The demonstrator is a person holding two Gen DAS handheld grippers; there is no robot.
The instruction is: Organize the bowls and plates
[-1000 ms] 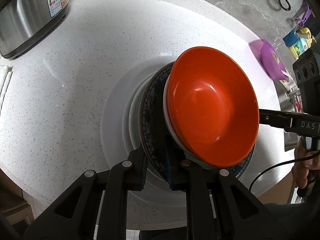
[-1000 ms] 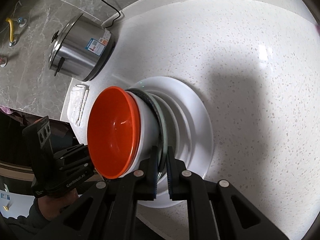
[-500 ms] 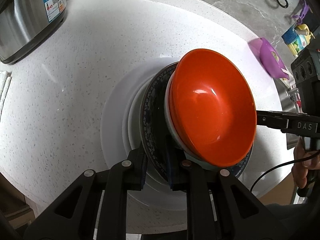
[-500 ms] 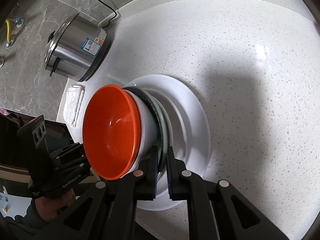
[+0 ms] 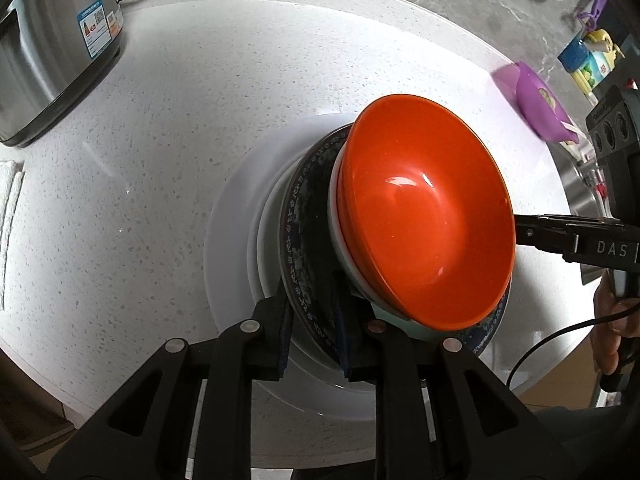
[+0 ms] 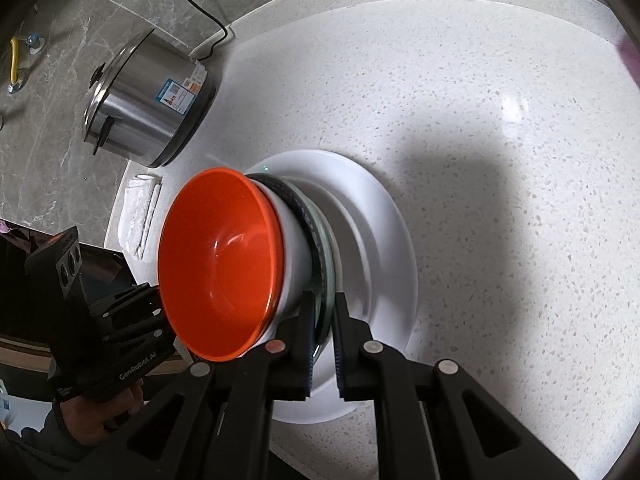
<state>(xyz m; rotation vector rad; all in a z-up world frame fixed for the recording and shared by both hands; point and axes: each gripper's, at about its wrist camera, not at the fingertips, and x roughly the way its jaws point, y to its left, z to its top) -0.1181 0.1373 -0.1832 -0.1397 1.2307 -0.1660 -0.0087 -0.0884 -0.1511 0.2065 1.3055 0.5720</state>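
Note:
An orange bowl [image 5: 424,216] nests in a white bowl [image 6: 294,256] on a dark blue patterned plate [image 5: 298,240]. Both grippers hold this stack above a large white plate [image 5: 228,248] with a smaller white plate on it, on the speckled white counter. My left gripper [image 5: 312,332] is shut on the patterned plate's near rim. My right gripper [image 6: 323,340] is shut on the same plate's rim [image 6: 320,248] from the opposite side; it also shows in the left wrist view [image 5: 560,236]. The large white plate shows in the right wrist view [image 6: 388,240].
A steel rice cooker [image 6: 148,104] with a cord stands at the back of the counter, also in the left wrist view [image 5: 48,52]. A folded white cloth [image 6: 140,212] lies near it. A purple bowl [image 5: 536,104] and toys sit at the far right edge.
Both grippers have carried the stack slightly across the counter; the rice cooker and purple bowl have shifted in view. The grips are unchanged.

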